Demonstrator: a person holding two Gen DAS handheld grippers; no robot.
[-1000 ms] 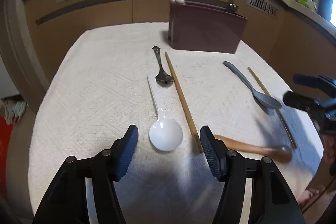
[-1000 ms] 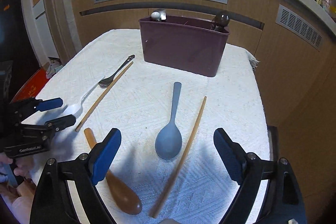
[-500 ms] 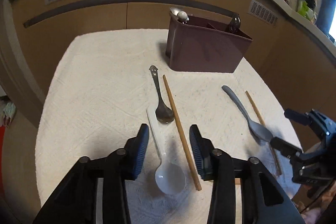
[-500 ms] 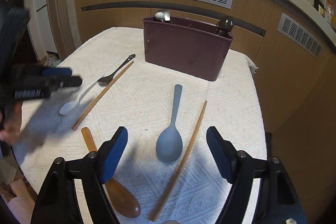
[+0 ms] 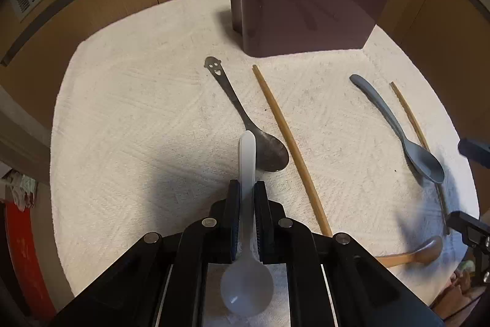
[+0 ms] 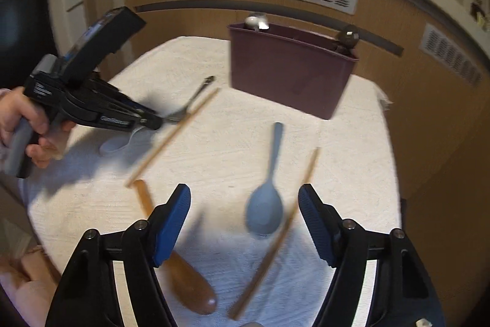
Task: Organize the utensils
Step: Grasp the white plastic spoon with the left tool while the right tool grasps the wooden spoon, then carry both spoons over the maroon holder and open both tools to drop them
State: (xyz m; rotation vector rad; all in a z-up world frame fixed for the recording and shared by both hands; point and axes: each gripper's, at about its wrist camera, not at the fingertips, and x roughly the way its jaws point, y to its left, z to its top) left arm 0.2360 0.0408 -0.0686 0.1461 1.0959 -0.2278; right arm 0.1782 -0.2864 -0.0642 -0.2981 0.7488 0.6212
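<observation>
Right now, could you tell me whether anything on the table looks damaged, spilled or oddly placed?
Nothing looks damaged or spilled. The two chopsticks lie apart, one beside the metal spoon, the other beside the grey spoon. The left gripper has its jaws shut on the white spoon; the right gripper is open.

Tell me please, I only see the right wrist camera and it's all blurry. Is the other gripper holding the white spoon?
Observer: Yes. The left gripper has its fingers shut on the handle of the white spoon.
Operator: Which way does it point?
Observer: Its bowl sits back under the gripper, and the handle tip sticks forward toward the maroon utensil holder.
Operator: What's on that dark spoon's end?
Observer: The metal spoon has a smiley face cut into its handle end.
</observation>
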